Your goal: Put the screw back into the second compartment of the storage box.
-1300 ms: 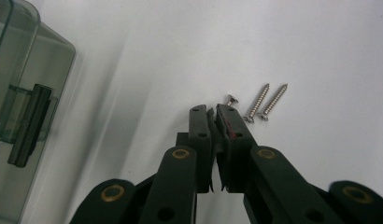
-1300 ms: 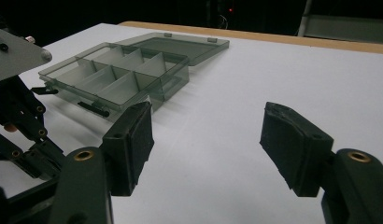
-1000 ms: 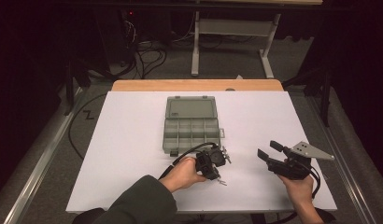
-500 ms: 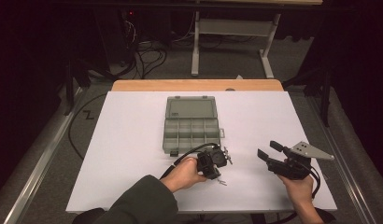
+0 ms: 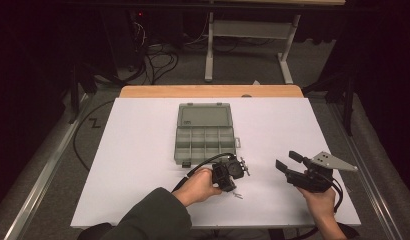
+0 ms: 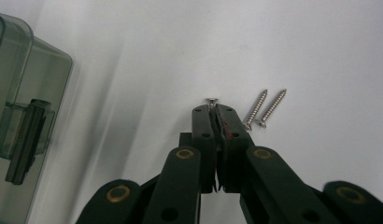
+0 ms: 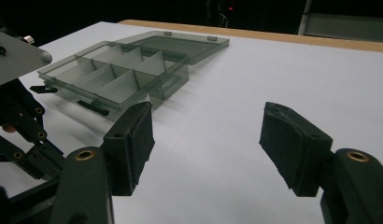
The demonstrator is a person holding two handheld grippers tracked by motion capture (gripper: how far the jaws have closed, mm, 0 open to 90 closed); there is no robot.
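Nothing readable is showing anywhere: no label, brand, number or sign is standing on the grey compartment box point(image 5: 204, 131), its open lid, or the white table sheet point(image 5: 143, 150) around that box.

The surface point(image 5: 143, 150) is plain white with a tan wooden strip along its far edge. The box point(image 5: 205, 132) is smoky grey-green (see-through) with black latches. The screws point(image 6: 264, 108) are shiny silver. Both hand-held grippers point(image 5: 232, 172) point(image 5: 288, 164) are black; the sleeve point(image 5: 148, 220) is dark green.
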